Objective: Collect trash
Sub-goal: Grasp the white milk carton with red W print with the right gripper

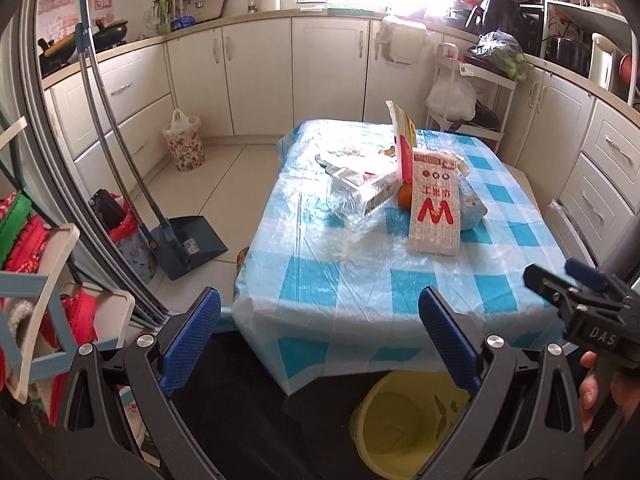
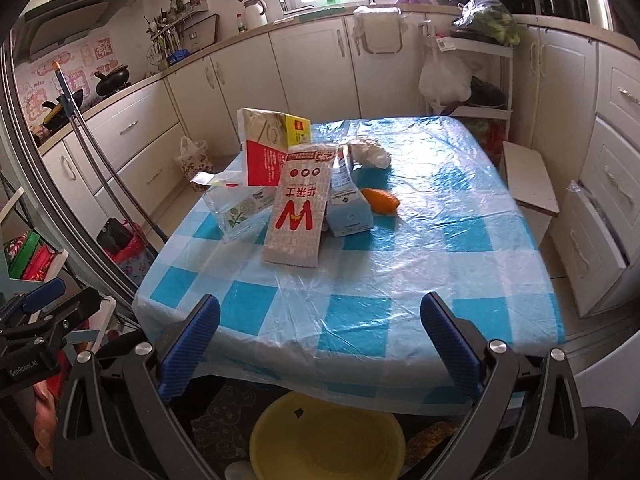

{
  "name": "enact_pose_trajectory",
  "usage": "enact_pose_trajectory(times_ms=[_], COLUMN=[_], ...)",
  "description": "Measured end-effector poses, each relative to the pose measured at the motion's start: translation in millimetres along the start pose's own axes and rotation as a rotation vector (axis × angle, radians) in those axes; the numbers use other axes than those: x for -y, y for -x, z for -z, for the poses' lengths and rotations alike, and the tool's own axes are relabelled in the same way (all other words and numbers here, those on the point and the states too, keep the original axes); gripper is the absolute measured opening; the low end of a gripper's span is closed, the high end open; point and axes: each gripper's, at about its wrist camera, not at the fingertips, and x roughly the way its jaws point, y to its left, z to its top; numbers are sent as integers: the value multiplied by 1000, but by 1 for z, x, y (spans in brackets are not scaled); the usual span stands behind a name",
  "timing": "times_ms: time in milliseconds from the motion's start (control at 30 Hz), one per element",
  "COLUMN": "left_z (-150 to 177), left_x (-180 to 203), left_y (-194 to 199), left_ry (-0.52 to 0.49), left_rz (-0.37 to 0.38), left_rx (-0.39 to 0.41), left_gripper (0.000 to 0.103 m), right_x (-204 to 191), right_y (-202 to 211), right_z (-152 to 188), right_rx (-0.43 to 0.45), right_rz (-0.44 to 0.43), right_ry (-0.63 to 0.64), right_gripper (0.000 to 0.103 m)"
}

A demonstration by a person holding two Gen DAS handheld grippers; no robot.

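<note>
Left gripper (image 1: pixel 320 344): fingers apart, holding nothing, at the near table edge. Right gripper (image 2: pixel 320 344): fingers apart, holding nothing, at the same edge.

Trash, left to right in the right wrist view, clustered on the far-left part of the table:
- clear plastic package (image 2: pixel 240 210), lying flat;
- red and yellow carton (image 2: pixel 272 148), upright behind it;
- white paper bag with a red W (image 2: pixel 298 216), propped at a slant;
- small pale blue carton (image 2: pixel 350 210), touching the bag;
- crumpled white paper (image 2: pixel 370 152), behind;
- orange item (image 2: pixel 380 200), just beside the blue carton.

Risks (judged): items lean on one another, so lifting the bag may topple the upright carton; the orange item may roll; a low grasp may snag the thin plastic tablecloth (image 2: pixel 400 280) and drag everything.

Surface: blue-and-white check, glossy, wrinkled.

Room: kitchen; broom and dustpan (image 1: pixel 192 244) at left; white cabinets (image 1: pixel 256 80) along the far wall; yellow basin (image 2: pixel 328 436) on the floor under the near table edge, a likely receptacle.
</note>
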Motion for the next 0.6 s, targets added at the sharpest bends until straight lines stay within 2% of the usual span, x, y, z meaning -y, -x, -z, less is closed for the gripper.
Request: enact_pose_trajectory(times_ms=[133,233,367,600], left_z=[-24,-48,-82,-136], left_x=[3,10,26,55], left_y=[-10,-21,-47,-119], left_ry=[-3,-10,-33,-53], left_rz=[10,41,63,88], left_rx=[33,60,77,32], left_gripper=[96,96,96,96], right_x=[5,10,20,37], right_y=[-34,-62,-95,-128], right_z=[-13,-24,-32,-31], right_rx=[-46,-87,-130,-148], right_rz=[-91,-153,-206,-304], right_ry=[-58,-114,-208,-338], right_gripper=[93,80,71,57])
